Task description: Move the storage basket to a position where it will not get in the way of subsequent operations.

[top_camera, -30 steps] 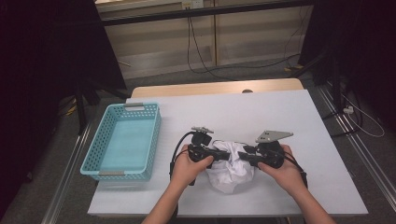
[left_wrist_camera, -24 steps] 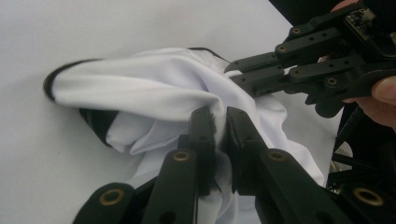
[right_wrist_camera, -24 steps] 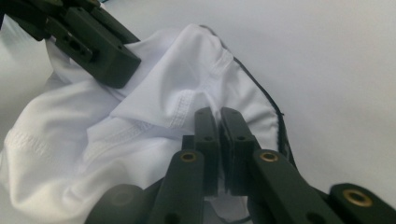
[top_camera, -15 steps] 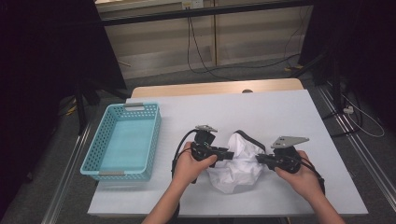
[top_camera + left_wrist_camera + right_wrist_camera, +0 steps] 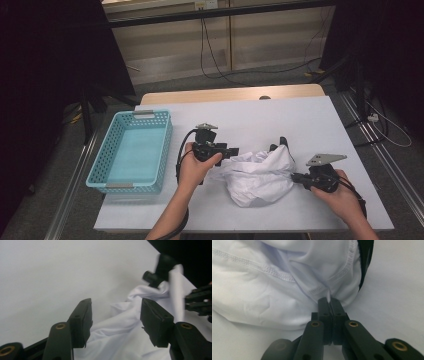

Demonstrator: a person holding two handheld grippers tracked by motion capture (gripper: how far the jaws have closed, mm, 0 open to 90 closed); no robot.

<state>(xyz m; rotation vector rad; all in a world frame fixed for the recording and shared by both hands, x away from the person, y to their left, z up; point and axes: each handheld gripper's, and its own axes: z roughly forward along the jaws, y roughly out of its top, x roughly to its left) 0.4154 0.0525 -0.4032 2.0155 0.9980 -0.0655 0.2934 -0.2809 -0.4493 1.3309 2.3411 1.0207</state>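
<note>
Nearest: right gripper (image 5: 295,176) clamped on stitched hem of white garment (image 5: 257,175), jaws pressed together. Garment crumpled on white table (image 5: 300,120), mid-front. Left gripper (image 5: 116,315) spread wide over garment's left edge. Farther left: empty blue basket (image 5: 100,170).

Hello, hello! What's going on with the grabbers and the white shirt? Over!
Right gripper shut on the white garment's hem. Left gripper open, jaws over the cloth's other edge, not gripping. Garment crumpled on the table. Blue basket empty, off to the side. Nothing blocking.
</note>
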